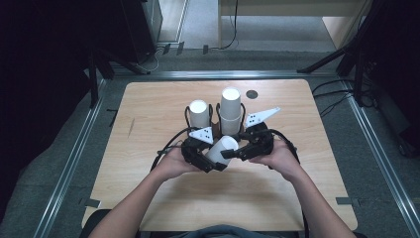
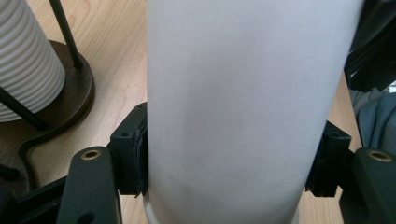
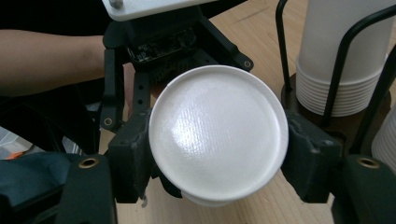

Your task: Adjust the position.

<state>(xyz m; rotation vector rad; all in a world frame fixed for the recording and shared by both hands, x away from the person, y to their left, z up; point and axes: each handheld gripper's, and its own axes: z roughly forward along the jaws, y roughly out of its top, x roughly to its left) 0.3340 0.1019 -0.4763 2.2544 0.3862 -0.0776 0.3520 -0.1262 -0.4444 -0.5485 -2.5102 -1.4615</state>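
Both grippers hold one white paper cup [image 1: 221,149] between them, lifted above the middle of the wooden table [image 1: 148,114]. Left gripper [image 2: 224,154] squeezes the cup's side with its two jaws. Right gripper [image 3: 217,154] grips the cup near its flat bottom, which faces its camera. Just behind stands a dark wire rack [image 1: 216,115] with two stacks of white cups [image 1: 230,110], very close to the hands. A small dark round spot [image 1: 252,94] sits farther back on the table.
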